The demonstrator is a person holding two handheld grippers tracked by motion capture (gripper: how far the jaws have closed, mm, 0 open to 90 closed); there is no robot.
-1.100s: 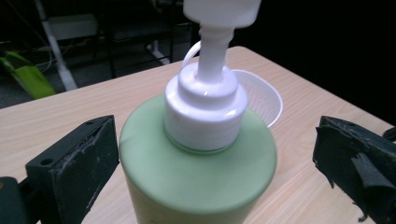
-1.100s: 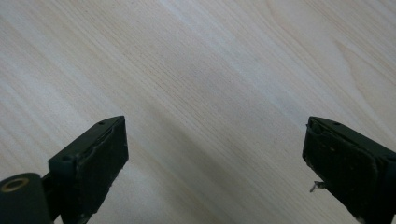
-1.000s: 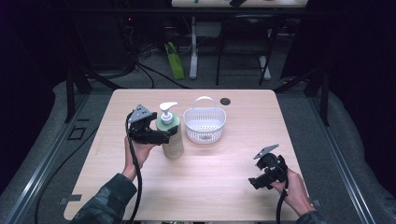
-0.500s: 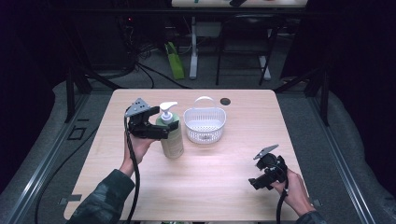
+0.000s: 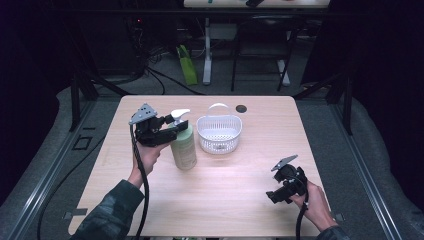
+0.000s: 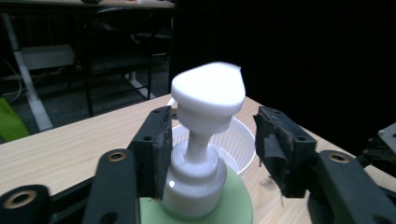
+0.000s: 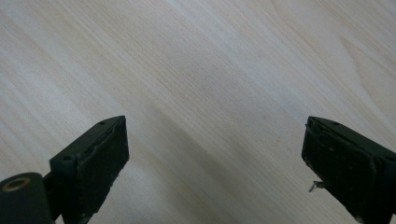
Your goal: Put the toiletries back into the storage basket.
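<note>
Jaws flank smooth white pump (image 6: 208,93) — ribbed basket (image 6: 238,140) behind.

Bottle (image 5: 183,145) standing left of basket (image 5: 218,133), just beside it; left gripper (image 5: 172,126) at bottle's neck; right gripper (image 5: 272,196) well apart, near table (image 5: 240,190) front.

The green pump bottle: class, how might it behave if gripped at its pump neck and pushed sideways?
The pump bottle is tall with a narrow base, so it may tip. The left gripper brackets its smooth white collar, which could slip. The thin stem may flex or depress.
</note>
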